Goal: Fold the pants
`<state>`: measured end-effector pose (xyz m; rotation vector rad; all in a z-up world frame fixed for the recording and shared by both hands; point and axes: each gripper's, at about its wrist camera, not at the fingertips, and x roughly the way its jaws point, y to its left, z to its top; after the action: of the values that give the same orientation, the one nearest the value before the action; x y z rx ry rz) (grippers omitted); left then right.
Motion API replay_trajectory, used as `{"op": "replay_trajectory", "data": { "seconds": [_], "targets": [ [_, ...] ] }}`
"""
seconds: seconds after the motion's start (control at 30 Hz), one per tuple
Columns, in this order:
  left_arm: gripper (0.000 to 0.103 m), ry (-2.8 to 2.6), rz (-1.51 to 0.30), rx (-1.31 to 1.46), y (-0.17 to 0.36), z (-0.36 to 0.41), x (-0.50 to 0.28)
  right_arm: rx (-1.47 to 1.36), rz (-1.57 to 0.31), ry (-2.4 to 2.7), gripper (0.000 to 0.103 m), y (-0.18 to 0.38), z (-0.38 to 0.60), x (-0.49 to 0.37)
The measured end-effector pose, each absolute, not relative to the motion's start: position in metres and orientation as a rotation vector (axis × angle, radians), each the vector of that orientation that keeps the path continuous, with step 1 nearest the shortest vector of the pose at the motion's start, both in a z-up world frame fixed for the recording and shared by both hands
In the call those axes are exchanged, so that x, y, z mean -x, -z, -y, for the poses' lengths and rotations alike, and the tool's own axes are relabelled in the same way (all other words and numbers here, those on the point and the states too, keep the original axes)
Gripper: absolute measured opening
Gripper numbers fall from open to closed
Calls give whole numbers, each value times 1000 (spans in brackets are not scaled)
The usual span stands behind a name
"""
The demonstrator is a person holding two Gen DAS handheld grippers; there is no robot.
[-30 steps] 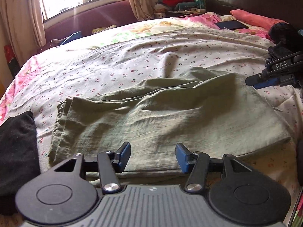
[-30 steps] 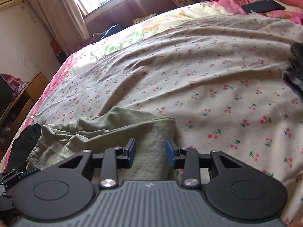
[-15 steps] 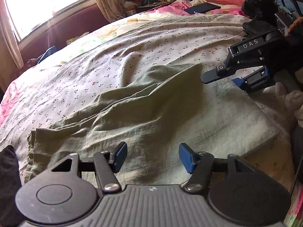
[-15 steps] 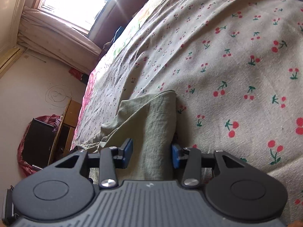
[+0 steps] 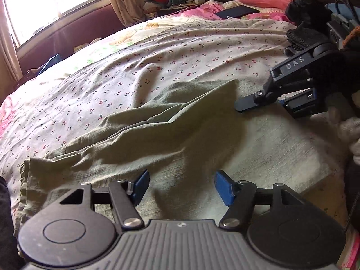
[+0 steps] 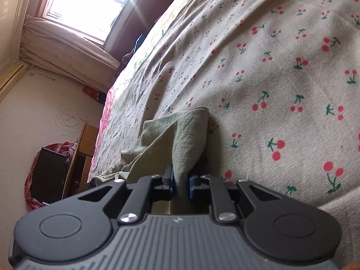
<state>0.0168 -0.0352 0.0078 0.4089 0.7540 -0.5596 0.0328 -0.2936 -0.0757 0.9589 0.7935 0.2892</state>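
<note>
While left gripper [image 5: 181, 187] gapes, right gripper [image 6: 180, 185] seemingly pinching pants [image 6: 186, 135].

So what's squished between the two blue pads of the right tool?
A bunched corner of the green pants, pinched in the right tool; the right wrist view shows it.

"DAS" stands on the right gripper [image 5: 256, 103].

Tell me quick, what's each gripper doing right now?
Left gripper: open, opening wider, nothing between its fingers, over the green pants.
Right gripper: just closed on the pants' corner.
</note>
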Motion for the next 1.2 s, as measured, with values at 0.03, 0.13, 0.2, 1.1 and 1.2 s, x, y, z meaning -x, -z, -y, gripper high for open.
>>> {"op": "replay_trajectory", "data": {
  "seconds": [0.03, 0.13, 0.2, 1.1, 1.2],
  "targets": [
    [77, 585, -743, -386, -10, 34, -11, -997, -802, -302, 29, 79, 293, -37],
    [78, 666, -724, -352, -10, 37, 10, -1012, -803, -297, 25, 77, 291, -42],
    [78, 716, -712, -394, -2, 45, 25, -969, -801, -251, 7, 64, 291, -41],
    [82, 419, -590, 240, -38, -181, 1, -593, -1125, -431, 16, -22, -33, -175],
    [83, 410, -600, 272, -33, -185, -1, -537, -1126, -464, 29, -34, -30, -164]
  ]
}}
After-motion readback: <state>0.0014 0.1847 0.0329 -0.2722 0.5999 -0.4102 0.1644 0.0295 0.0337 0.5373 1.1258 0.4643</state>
